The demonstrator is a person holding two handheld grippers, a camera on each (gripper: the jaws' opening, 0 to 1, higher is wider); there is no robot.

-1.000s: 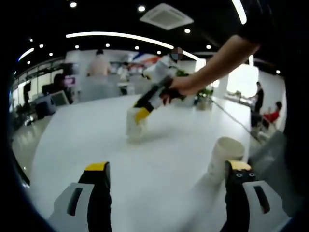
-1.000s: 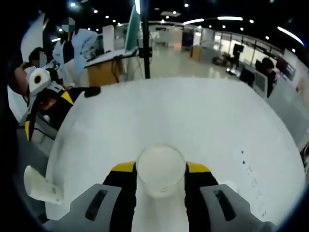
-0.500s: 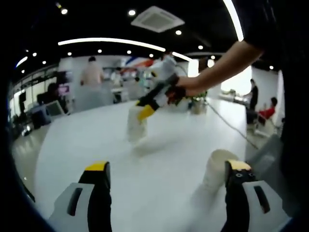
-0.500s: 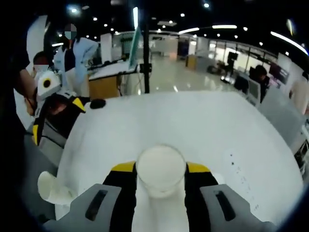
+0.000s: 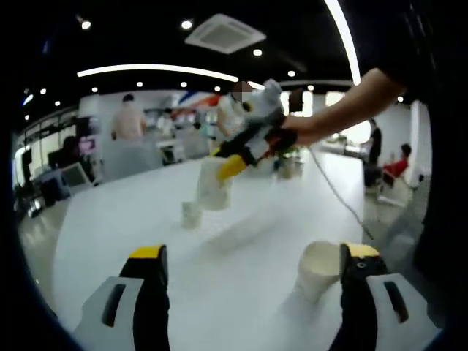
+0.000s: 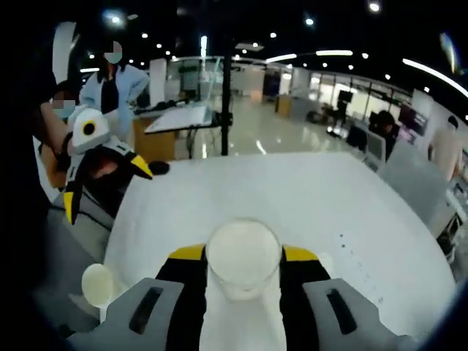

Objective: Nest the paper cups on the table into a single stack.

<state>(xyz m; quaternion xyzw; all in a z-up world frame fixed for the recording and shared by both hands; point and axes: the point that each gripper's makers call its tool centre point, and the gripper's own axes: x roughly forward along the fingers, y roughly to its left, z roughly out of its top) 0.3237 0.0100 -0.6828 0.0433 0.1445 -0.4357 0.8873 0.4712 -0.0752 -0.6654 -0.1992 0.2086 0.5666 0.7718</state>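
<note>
— So where do the cups sit?

— One paper cup (image 6: 243, 257) is clamped between the jaws of the right gripper (image 6: 243, 256), mouth toward the lens. In the left gripper view that same gripper (image 5: 232, 162) hangs above the white table (image 5: 241, 241) with its cup (image 5: 213, 184) clear of the surface, a person's hand (image 5: 296, 131) wrapped around it.

— And beneath it?

— A second, smaller-looking cup (image 5: 191, 213) stands upright on the table, just below and to the left of the lifted one, not touching it.

— The left gripper?

— The left gripper (image 5: 252, 267) has its fingers spread wide and grips nothing. A third cup (image 5: 319, 268) stands open-mouthed just inside its right-hand finger; whether they touch, I cannot tell.

— Does it show from the other side?

— Yes. In the right gripper view the left gripper (image 6: 102, 179) hangs at the table's left edge, jaws apart, and that cup (image 6: 96, 281) sits below it near the table edge (image 6: 117, 241).

— Anything else around?

— People stand in the background of an open office.
</note>
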